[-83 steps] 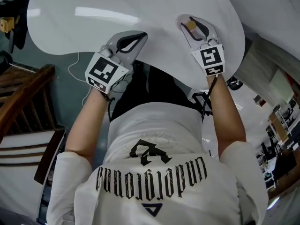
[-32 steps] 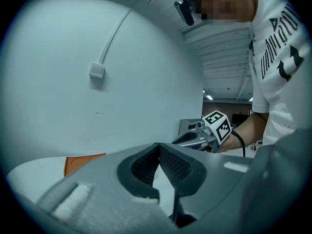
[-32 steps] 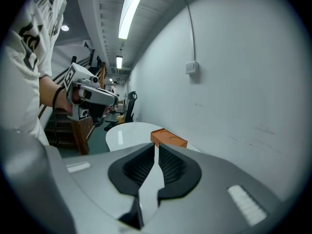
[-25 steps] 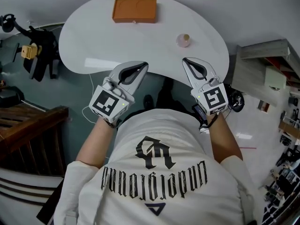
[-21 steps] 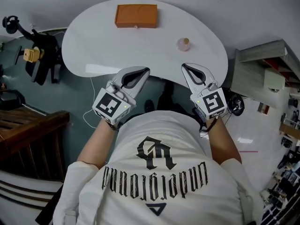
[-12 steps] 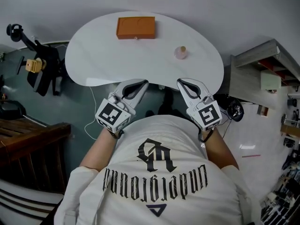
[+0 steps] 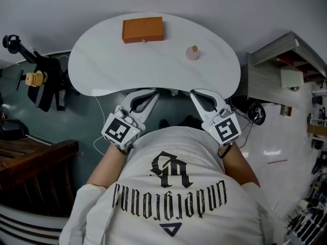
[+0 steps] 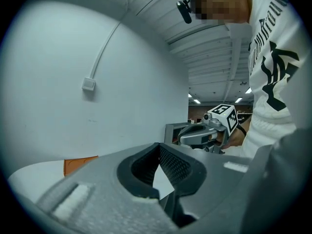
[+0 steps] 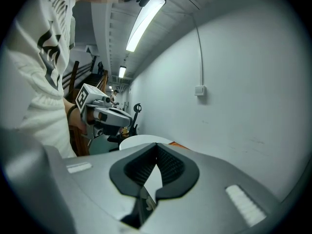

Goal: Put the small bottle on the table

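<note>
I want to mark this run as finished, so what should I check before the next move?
1. Small bottle rests on the white table: ok.
2. Bottle looks upright, cap on top: ok.
3. Right tongs shut with nothing between them: ok.
4. Left tongs shut with nothing between them: ok.
5. Both tongs held at the table's near edge, well apart from the bottle: ok.
6. Orange box sits apart from the bottle, not touching it: ok.
</note>
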{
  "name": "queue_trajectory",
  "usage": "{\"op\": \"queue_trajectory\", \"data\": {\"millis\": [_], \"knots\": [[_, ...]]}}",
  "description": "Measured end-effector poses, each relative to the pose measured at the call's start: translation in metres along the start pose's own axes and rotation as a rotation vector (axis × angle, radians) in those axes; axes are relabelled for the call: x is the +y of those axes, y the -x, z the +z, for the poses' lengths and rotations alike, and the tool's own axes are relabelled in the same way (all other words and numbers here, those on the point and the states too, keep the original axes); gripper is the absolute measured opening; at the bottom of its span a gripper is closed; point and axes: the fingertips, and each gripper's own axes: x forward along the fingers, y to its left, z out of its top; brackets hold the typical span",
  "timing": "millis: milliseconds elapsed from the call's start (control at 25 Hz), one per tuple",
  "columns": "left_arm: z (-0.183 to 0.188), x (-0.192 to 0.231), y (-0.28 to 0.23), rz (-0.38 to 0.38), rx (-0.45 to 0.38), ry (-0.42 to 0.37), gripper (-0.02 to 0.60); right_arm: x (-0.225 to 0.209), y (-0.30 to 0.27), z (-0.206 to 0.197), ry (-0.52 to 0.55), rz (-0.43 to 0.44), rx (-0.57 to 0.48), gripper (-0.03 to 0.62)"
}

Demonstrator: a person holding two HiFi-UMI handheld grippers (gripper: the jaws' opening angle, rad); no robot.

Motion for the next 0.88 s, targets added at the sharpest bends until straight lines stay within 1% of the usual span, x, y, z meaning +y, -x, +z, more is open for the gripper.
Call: {"op": "queue_trajectory", "data": {"millis": [200,360,560,760,880], "knots": [[0.007,-0.01,-0.005,0.004,-0.012,0.004,0.008,0.002,0.014,0.006,0.017,0.006,-0.015,0.002],[0.012,-0.029,-0.014,0.005,-0.015,-0.006,0.008,0.0,0.037,0.01,0.027,0.016,-0.031,0.002],[0.017,-0.069,-0.028,0.011,-0.015,-0.014,0.008,-0.002,0.082,0.003,0.032,0.037,-0.034,0.002],[0.012,-0.116,-0.043,0.038,-0.019,-0.011,0.008,-0.004,0.133,-0.014,0.057,0.064,-0.026,0.002],[0.009,-0.147,-0.051,0.056,-0.021,-0.009,0.008,-0.005,0.168,-0.027,0.047,0.067,-0.029,0.002]]}}
